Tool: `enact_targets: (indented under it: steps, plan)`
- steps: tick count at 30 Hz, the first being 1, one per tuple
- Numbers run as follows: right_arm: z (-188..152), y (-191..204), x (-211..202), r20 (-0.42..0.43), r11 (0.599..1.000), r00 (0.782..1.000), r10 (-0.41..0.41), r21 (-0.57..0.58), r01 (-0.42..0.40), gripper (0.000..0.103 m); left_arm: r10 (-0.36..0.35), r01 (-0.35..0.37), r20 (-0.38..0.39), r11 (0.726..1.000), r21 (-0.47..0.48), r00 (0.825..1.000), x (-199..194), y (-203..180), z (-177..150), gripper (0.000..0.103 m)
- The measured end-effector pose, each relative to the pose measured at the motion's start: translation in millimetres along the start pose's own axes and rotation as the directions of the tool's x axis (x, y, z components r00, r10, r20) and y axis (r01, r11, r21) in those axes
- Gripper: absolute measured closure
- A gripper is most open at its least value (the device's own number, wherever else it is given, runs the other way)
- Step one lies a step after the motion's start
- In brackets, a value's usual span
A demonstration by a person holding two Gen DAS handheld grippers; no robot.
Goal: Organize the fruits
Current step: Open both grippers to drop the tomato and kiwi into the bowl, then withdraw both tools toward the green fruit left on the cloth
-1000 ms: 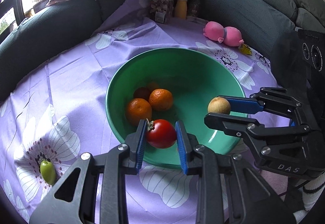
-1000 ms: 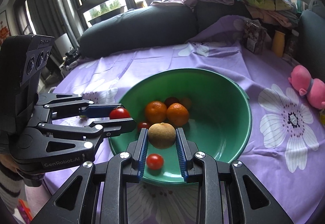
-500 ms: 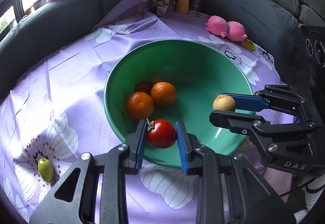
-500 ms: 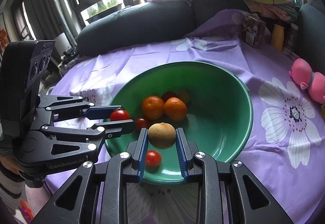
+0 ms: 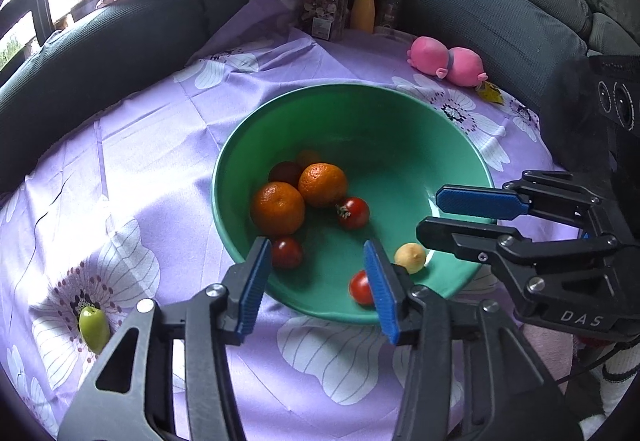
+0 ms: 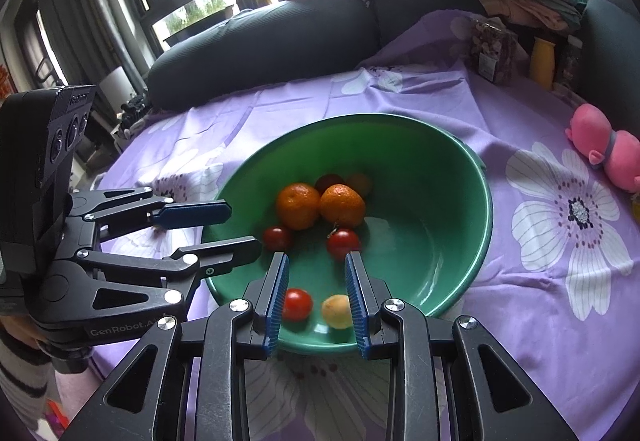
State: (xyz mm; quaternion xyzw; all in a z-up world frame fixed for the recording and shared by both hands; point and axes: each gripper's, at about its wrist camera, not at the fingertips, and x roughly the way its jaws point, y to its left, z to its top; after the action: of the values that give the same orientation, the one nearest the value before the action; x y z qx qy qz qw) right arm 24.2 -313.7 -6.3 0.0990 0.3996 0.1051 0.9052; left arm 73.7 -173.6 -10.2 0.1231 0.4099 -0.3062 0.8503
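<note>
Two round orange mandarins (image 5: 277, 208) lay touching each other in the wide green plastic bowl (image 5: 400, 145), which stood on the purple cloth printed with white flowers (image 5: 160, 161). A dark red fruit (image 5: 285, 173) sat just behind them, with a smaller orange one half hidden beyond it. A red tomato with a green stem (image 5: 353, 213) lay beside the mandarins on the bowl's floor. A darker small red tomato (image 5: 286, 253) lay nearer the front wall. A third red tomato (image 5: 360, 287) rested by the near rim, partly hidden behind one blue pad. Just beside it lay a small pale yellow-brown round fruit (image 5: 410, 257), blurred in the right wrist view.

The left gripper (image 5: 315, 243) hung over the bowl's near rim, pointing down into it. Its jaws were opening, and no fruit was caught between the blue pads; the fruit seen through the gap lay below in the bowl. The right gripper (image 5: 430, 216) reached over the rim from the other side. Its jaws stood a little apart and clamped nothing, the pale fruit lying beneath them in the bowl.

One oblong green fruit (image 5: 94, 325) lay alone on the cloth, well apart from the bowl, on a printed flower. A pink plush toy (image 5: 446, 59) lay beyond the bowl near the dark grey sofa.
</note>
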Motion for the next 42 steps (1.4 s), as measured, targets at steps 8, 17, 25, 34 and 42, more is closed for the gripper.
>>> enact_targets:
  steps: [8,17,25,34,42]
  plan:
    - [0.7,3.0,-10.7,0.018,1.000,1.000,-0.004,0.010,0.004,0.066,0.038,-0.035,0.051,0.998,-0.048,0.998,-28.6,8.2,-9.4,0.026]
    - [-0.4,20.1,-18.8,0.015,1.000,1.000,0.024,-0.019,-0.023,0.053,0.093,-0.086,0.025,0.978,-0.190,0.995,-47.7,35.3,-48.2,0.014]
    - [-2.8,47.2,-17.3,-0.003,0.994,0.996,0.088,-0.065,-0.088,0.050,0.141,-0.129,0.017,0.942,-0.309,0.990,-67.7,59.1,-83.1,0.007]
    - [-9.5,91.3,-9.1,-0.057,0.965,0.980,0.188,-0.174,-0.196,0.050,0.172,-0.156,-0.002,0.888,-0.434,0.985,-78.1,81.6,-124.5,0.006]
    - [-12.3,122.0,12.8,-0.123,0.947,0.965,0.230,-0.201,-0.251,0.050,0.182,-0.165,-0.012,0.858,-0.487,0.983,-87.4,96.5,-153.3,0.005]
